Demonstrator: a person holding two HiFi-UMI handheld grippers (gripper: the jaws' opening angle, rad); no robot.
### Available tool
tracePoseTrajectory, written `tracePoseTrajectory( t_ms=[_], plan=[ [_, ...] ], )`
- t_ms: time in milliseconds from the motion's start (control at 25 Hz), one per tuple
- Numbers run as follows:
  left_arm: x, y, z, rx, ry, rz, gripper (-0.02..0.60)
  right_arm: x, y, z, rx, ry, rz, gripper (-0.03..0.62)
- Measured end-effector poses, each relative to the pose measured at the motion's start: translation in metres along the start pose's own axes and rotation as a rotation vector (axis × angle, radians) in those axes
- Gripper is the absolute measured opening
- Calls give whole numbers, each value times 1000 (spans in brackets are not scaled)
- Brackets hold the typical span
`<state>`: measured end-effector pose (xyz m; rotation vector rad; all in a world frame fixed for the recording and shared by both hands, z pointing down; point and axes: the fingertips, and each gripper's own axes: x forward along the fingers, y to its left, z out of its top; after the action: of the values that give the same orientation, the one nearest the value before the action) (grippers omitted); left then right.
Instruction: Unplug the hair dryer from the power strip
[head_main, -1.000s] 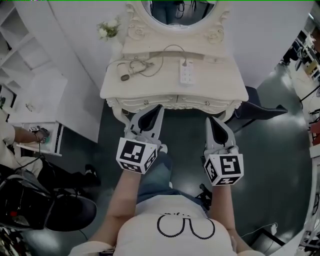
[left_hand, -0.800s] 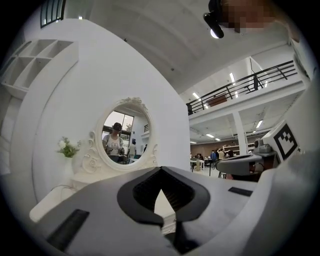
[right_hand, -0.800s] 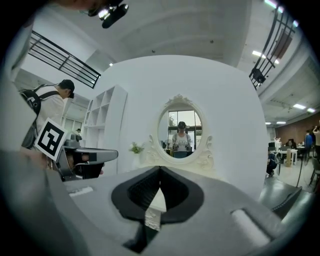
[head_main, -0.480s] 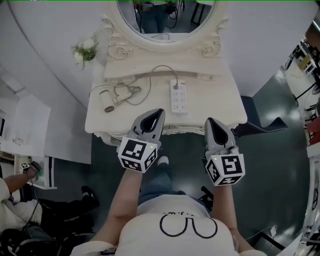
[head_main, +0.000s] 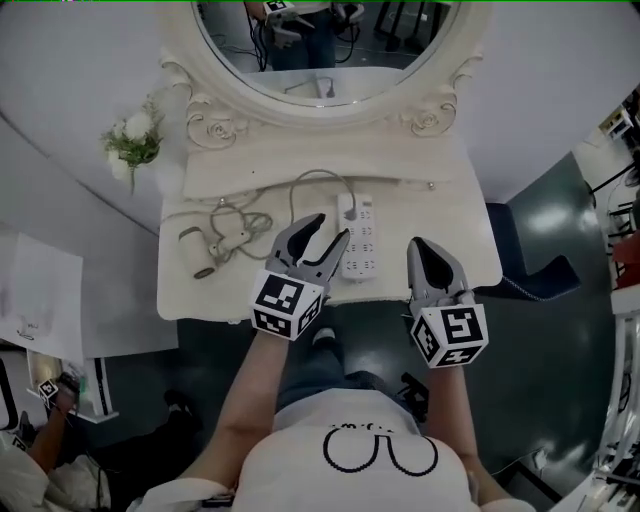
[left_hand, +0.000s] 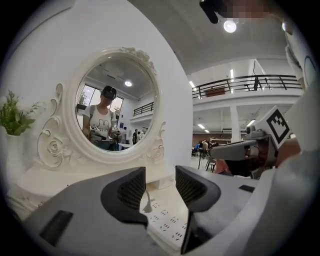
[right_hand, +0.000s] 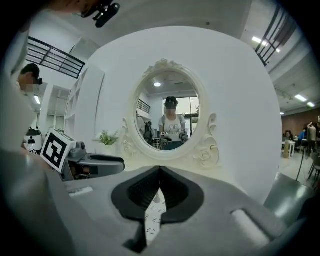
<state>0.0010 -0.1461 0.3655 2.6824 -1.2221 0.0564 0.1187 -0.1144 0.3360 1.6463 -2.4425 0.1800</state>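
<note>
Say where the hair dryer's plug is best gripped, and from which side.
Probably the plug body, held low, just above the power strip, coming from the vanity's near edge and pinching its sides. It stands upright at the strip's far end, with its cord rising from the top.

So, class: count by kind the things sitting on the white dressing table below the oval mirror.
White rectangular plastic power strip: 1
Cream plastic hair dryer with cord: 1
White flower sprig with green leaves: 1
Total: 3
</note>
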Motion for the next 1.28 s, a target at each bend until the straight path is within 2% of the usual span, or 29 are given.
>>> tracePoseTrajectory(
  t_ms=[400,800,1000,1080,1120,1280],
  plan=[
    [69,23,-68,7,158,-43,181,54,-27,-61,32,132,18,0],
    [124,39,-126,22,286,-52,171,97,-51,-102,34,215,97,0],
    [140,48,-149,69,347,-38,130,109,-63,-113,43,235,108,0],
    [142,50,-153,91,355,-22,61,112,-64,-117,43,245,117,0],
    [143,51,-154,100,356,-20,52,113,-62,-120,43,251,128,0],
    [144,50,-155,117,362,-54,49,123,-44,-135,47,284,240,4]
  ],
)
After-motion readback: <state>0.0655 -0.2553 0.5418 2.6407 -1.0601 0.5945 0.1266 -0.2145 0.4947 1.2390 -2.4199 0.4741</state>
